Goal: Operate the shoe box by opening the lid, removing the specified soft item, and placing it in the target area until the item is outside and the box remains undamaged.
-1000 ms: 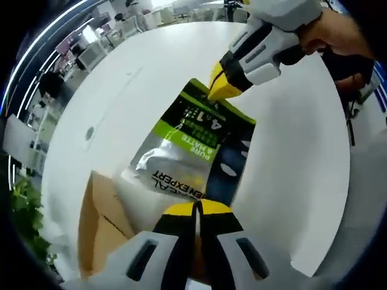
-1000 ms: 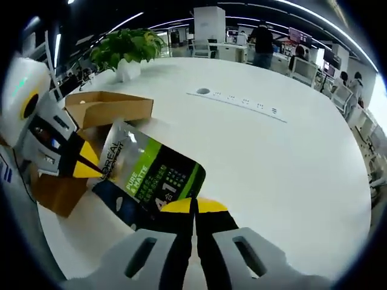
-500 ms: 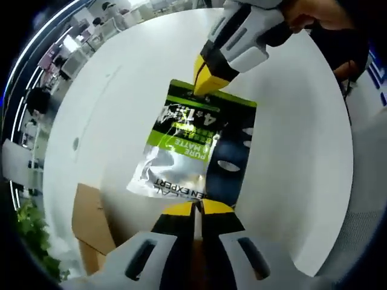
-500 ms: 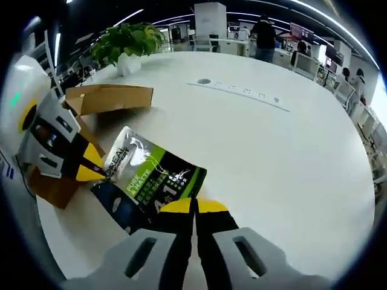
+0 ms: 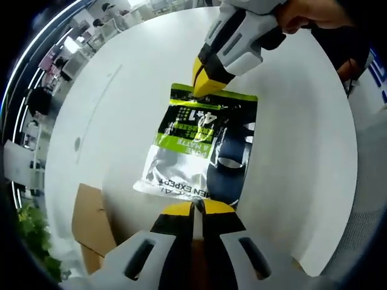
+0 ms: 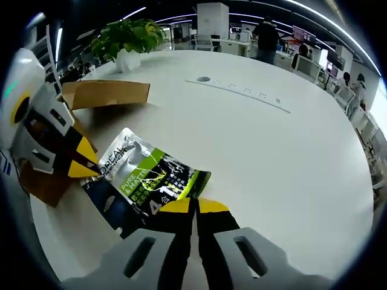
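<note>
Left gripper view: a round white table point(image 5: 121, 115) in an open office. The left gripper point(image 5: 193, 208) is clamped on the near edge of the green-and-silver sachet point(image 5: 199, 151); the right gripper point(image 5: 202, 84) pinches its far edge. The cardboard shoe box point(image 5: 91, 226) sits near left.

Right gripper view: desks and a potted plant point(image 6: 127, 39) lie beyond the table — both grippers closed on the sachet, box at left.
</note>
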The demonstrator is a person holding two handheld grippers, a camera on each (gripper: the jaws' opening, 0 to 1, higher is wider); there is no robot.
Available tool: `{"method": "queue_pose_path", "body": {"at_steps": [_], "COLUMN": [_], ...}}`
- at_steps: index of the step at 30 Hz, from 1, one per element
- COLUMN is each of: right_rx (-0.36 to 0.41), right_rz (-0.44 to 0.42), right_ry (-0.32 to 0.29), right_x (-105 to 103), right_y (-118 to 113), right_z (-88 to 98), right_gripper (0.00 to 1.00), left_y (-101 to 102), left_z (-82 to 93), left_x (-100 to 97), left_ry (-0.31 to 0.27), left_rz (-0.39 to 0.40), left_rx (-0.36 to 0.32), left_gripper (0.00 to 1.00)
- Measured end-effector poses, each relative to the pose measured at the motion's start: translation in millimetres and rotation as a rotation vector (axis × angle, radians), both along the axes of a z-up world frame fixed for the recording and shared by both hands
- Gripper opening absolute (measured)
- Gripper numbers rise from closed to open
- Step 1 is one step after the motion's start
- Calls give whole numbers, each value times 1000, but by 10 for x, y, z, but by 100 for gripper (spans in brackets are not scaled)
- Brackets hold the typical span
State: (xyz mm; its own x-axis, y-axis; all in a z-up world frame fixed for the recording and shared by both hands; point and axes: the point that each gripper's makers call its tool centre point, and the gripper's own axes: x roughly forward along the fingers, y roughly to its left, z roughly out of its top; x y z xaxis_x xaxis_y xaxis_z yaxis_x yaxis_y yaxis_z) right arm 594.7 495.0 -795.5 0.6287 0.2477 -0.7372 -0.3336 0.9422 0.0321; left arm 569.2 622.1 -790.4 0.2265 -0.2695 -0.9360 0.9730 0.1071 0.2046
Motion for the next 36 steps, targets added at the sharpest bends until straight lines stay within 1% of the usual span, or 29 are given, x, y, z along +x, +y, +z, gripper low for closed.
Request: {"method": "queue_pose_path", "body": {"at_steps": [2,5,7,9,10,11,13,15,19,22,24,25,29,34,35,36], "right_rx": [0,-13,-24,-34,-36,-36,-37,-40,-51,-62,-59,-56,-57,-57,-55,-50], "right_rz": [3,18,31,37,40,43,54,70,97,115,119,121,133,150,152,155], "right_ry": [-2,0,-4,-16,-22,-30,-40,-45,-45,-54,-54,-55,-67,-75,-76,-78], "right_x": [-5,-27,-39,-45,-40,-39,-45,-58,-104,-145,-163,-180,-228,-302,-314,-331], "right_y": [-9,-22,-29,-35,-34,-27,-3,25,70,91,95,105,128,169,176,188], "right_z": [-1,0,10,54,75,113,166,206,250,306,329,351,420,515,532,556], "right_gripper": [2,5,8,12,13,14,17,18,21,21,21,21,22,24,25,26], "left_y": [7,25,36,30,11,3,-38,-58,-31,-8,27,37,112,279,245,275], "left_z": [8,31,51,83,109,119,184,229,321,410,477,514,622,696,729,747], "left_x": [-6,-22,-25,-51,-69,-73,-86,-95,-116,-124,-118,-120,-118,-91,-82,-94], "left_ry": [-10,-27,-36,-31,-25,-23,-24,-11,6,16,15,22,42,43,38,58], "left_rz": [-11,-56,-59,-62,-59,-54,-47,-29,6,47,65,87,143,188,183,215], "left_rx": [5,25,29,19,2,-6,-45,-76,-112,-158,-180,-203,-258,-282,-322,-338], "left_gripper": [2,4,4,5,7,12,19,24,26,27,28,28,31,31,31,31]}}
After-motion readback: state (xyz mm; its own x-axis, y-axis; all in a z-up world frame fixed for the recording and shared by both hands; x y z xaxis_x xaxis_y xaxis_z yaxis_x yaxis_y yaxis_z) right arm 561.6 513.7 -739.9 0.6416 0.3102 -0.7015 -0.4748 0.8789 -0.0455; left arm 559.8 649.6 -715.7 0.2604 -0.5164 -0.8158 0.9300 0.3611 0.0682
